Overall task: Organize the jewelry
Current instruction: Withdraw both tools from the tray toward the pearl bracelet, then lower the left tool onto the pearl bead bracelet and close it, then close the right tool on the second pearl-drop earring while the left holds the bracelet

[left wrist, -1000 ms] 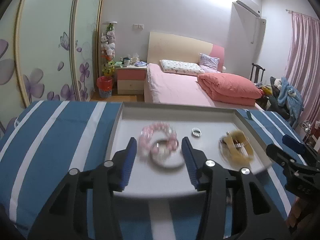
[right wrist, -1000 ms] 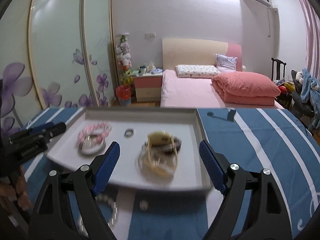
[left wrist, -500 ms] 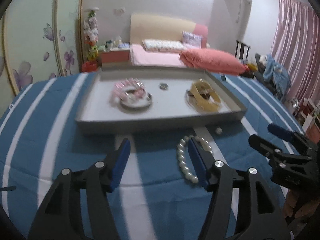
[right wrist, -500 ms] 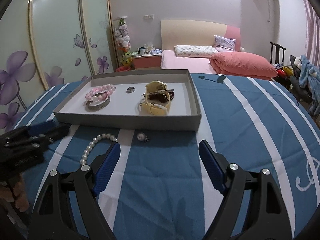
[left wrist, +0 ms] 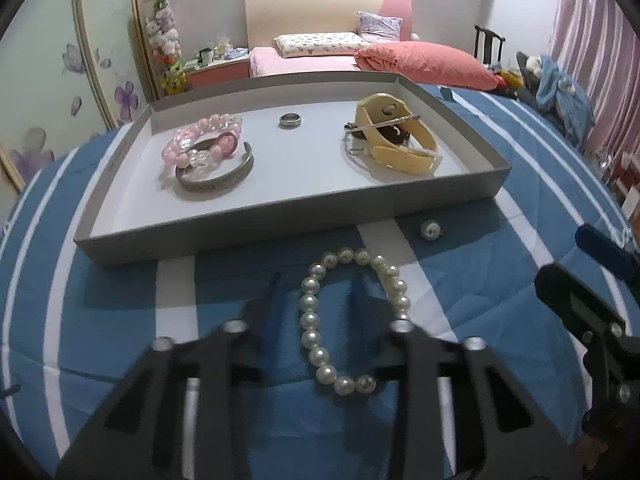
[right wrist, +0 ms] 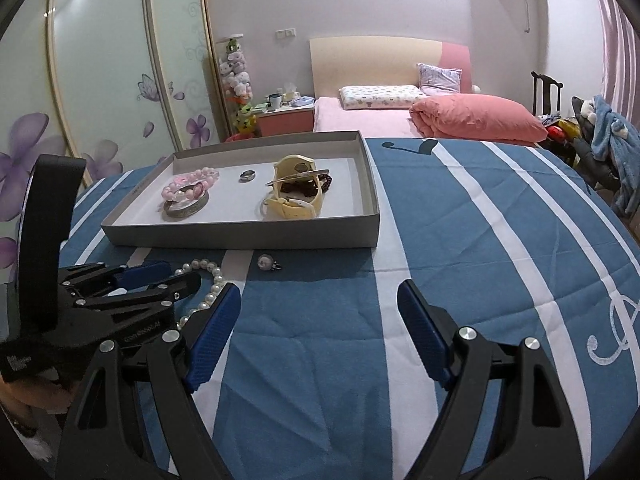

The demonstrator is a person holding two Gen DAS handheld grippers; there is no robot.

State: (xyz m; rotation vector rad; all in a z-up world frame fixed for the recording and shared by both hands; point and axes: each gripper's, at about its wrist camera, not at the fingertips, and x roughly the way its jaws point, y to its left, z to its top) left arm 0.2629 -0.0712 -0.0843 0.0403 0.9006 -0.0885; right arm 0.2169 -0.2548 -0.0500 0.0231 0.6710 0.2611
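Fingers (left wrist: pixel 276 300) of our left gripper (left wrist: pixel 316 284), blurred, have just been closing with the near-left strand of the pearl bracelet (left wrist: pixel 309 304) between them, a gap showing on either side. Only our right wrist view shows that gripper side-on, slanting low to the striped cloth (right wrist: pixel 460 240). Our right gripper (right wrist: pixel 318 290) tilts down, spread wide and empty, the bracelet left of its fingers.

Right hand-held gripper (right wrist: pixel 318 330) gapes over striped cloth (right wrist: pixel 460 240); pearl bracelet (right wrist: pixel 208 280) (possibly pinched) at left hand-held gripper (right wrist: pixel 168 276).
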